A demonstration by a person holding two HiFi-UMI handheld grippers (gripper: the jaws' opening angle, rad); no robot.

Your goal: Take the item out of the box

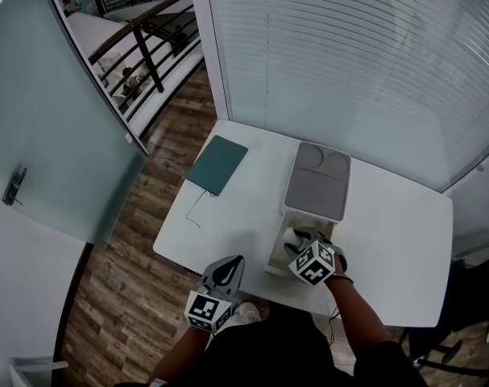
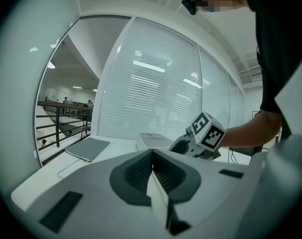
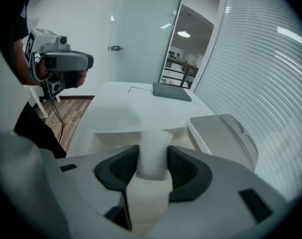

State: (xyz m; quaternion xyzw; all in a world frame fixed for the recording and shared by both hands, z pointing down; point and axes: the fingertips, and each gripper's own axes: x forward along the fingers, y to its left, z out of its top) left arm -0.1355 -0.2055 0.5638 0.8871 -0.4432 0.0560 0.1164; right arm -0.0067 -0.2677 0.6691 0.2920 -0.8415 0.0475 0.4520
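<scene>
White item (image 3: 153, 136) clamped in right hand-held gripper (image 3: 151, 157) at box (image 3: 111, 137); left hand-held gripper (image 2: 151, 159) closed; teal pad (image 1: 217, 164) apart.

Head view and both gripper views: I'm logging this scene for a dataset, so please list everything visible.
white table: one, white, centre
white open box: one, white, table's near edge
grey flat lid: one, grey, beyond the box
white cylindrical item: one, white, at the box's opening
dark teal flat pad: one, teal, table's far left
thin cable: one, grey, beside the pad
wooden floor: brown, left of table
frosted glass door: one, pale green, left
left gripper: one, grey, shut, empty
right gripper: one, grey, shut on the item
</scene>
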